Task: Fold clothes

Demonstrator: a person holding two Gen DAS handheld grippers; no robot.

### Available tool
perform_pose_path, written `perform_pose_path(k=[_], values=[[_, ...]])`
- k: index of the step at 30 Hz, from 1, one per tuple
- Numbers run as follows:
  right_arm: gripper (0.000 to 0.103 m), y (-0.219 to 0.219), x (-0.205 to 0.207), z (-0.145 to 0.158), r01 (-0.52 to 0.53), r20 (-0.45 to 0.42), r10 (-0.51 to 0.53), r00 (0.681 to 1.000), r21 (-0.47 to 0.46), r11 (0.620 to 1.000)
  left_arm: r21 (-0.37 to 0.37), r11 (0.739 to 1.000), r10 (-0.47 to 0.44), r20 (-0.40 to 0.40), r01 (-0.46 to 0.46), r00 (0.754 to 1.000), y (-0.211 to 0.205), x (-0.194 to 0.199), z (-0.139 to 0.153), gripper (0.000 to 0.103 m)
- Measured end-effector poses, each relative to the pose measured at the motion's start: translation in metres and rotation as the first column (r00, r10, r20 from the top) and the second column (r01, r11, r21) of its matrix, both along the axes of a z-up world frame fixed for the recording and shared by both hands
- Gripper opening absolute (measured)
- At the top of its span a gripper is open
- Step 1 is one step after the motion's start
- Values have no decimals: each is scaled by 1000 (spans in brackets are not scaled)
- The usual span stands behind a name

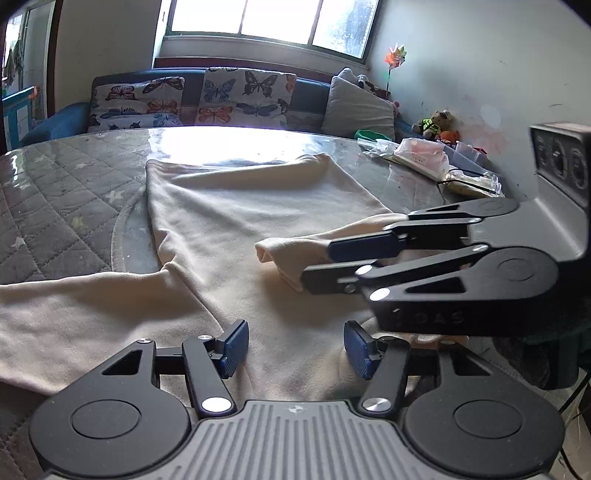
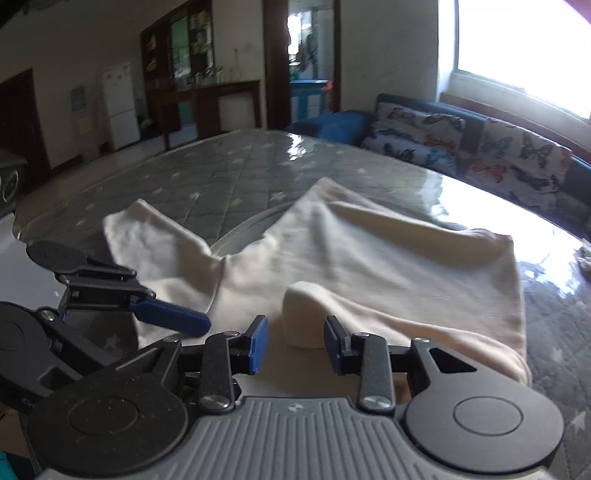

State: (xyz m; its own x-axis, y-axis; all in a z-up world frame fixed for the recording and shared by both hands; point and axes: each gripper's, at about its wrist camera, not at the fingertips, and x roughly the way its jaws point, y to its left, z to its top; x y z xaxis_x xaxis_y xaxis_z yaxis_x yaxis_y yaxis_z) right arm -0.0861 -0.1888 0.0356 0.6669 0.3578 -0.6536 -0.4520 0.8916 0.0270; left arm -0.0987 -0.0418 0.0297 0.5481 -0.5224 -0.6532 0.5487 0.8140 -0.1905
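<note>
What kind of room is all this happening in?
Most likely a home living room: a sofa with butterfly cushions under a window, a refrigerator beyond, and a cream garment on a quilted table.

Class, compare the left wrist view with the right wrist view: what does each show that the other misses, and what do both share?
Left wrist view only: a teddy bear, a pinwheel and plastic bags by the wall.

Right wrist view only: a white fridge and a dark cabinet across the room.

Both: the cream garment on the grey table, butterfly cushions, and both open tools, left and right.
</note>
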Motion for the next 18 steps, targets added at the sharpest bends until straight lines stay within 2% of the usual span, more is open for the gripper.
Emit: perform_pose_path(k=[6, 8, 9, 12, 18], values=[[32, 4, 16, -16, 12, -52, -12, 999, -1, 1000, 11, 1000, -9, 27, 8, 1000, -3, -4, -2, 63], [25, 5, 18, -19, 26, -44, -27, 999, -7, 1000, 3, 1000, -10, 27, 9, 1000, -2, -4, -2, 64], [15, 5, 17, -18, 41, -37, -41, 998, -14, 999, 3, 1000, -11, 29, 11, 1000, -2, -4, -3, 66], [7, 0, 14, -15, 82, -15, -82, 996, -1, 997, 7, 1000, -17, 37, 17, 999, -4, -6, -3, 69], [6, -27, -1, 12, 168, 70, -172, 983, 66, 984, 11, 1000, -23, 33, 22, 999, -5, -5, -2, 72]])
